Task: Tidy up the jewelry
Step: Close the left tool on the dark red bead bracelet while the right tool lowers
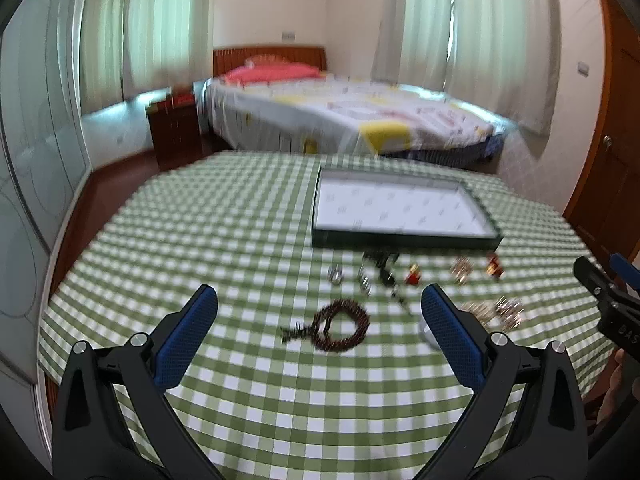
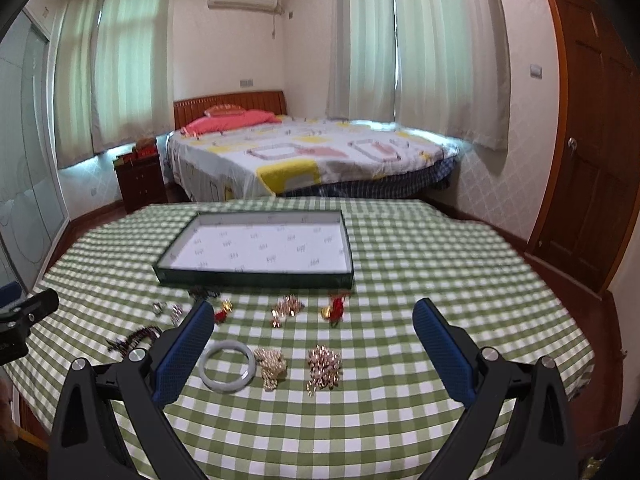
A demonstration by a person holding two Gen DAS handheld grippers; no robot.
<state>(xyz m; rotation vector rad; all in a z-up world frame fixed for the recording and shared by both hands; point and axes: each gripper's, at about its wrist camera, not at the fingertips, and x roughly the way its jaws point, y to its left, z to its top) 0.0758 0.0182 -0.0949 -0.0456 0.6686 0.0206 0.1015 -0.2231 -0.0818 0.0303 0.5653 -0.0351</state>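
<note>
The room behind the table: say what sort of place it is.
A bedroom, most likely in a home: a made bed with a pink pillow, a nightstand beside it, curtains over the windows.

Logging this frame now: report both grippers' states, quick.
Left gripper: open, holding nothing, above the dark bead bracelet.
Right gripper: open, holding nothing, above the pale bangle.
</note>
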